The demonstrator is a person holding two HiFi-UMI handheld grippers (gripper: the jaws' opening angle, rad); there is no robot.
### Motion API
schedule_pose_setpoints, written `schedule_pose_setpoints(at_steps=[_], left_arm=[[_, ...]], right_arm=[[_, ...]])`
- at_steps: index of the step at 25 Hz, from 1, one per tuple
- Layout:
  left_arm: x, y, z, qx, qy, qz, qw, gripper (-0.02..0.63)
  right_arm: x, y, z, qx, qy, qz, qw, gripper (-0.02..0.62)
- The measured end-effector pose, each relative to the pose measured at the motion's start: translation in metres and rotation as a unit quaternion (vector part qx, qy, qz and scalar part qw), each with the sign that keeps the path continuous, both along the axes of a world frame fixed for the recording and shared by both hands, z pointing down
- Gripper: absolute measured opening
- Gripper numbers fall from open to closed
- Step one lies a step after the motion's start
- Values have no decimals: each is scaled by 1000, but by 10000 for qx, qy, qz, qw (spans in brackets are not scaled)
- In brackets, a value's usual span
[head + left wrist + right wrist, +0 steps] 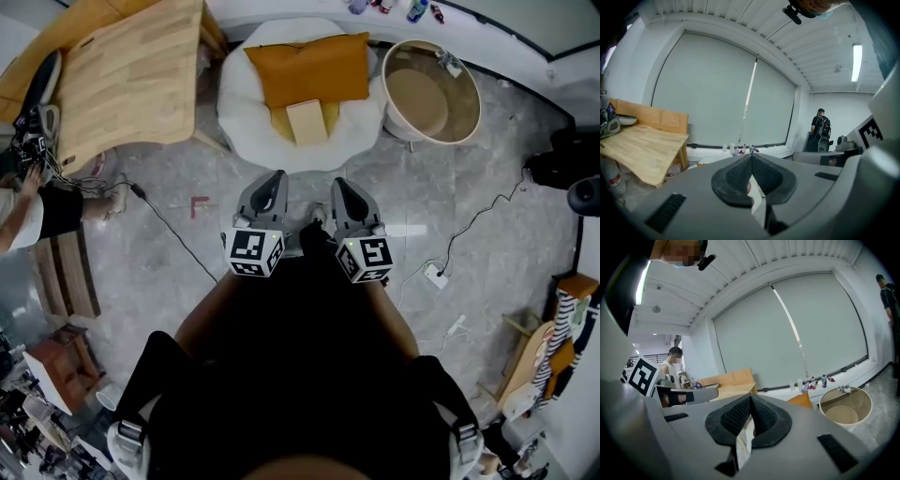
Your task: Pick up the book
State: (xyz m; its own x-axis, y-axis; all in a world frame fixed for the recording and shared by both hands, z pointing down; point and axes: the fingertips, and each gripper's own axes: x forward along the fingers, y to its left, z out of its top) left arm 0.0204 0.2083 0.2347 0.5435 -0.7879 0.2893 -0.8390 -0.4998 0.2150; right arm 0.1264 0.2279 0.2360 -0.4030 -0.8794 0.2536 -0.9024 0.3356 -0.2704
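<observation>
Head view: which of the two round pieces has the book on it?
The white round cushioned seat, the left one: the tan book lies on it by an orange cushion. The round beige tub holds no book.

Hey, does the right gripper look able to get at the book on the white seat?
Probably yes. The book lies uncovered at the front of the white seat, beside the orange cushion, and only floor shows between it and the right gripper. Its jaws are shut, so they must open first.
</observation>
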Motion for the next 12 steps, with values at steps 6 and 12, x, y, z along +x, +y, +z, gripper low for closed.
schedule_pose_setpoints(at_steps=[6,12], left_arm=[[20,-34,5,-137,-46,-450,9989,2],[20,-53,4,-146,-104,-659,9977,2]], right_arm=[[23,-33,12,-65,-49,-348,9994,3],[30,-66,22,-132,-6,-542,9984,3]])
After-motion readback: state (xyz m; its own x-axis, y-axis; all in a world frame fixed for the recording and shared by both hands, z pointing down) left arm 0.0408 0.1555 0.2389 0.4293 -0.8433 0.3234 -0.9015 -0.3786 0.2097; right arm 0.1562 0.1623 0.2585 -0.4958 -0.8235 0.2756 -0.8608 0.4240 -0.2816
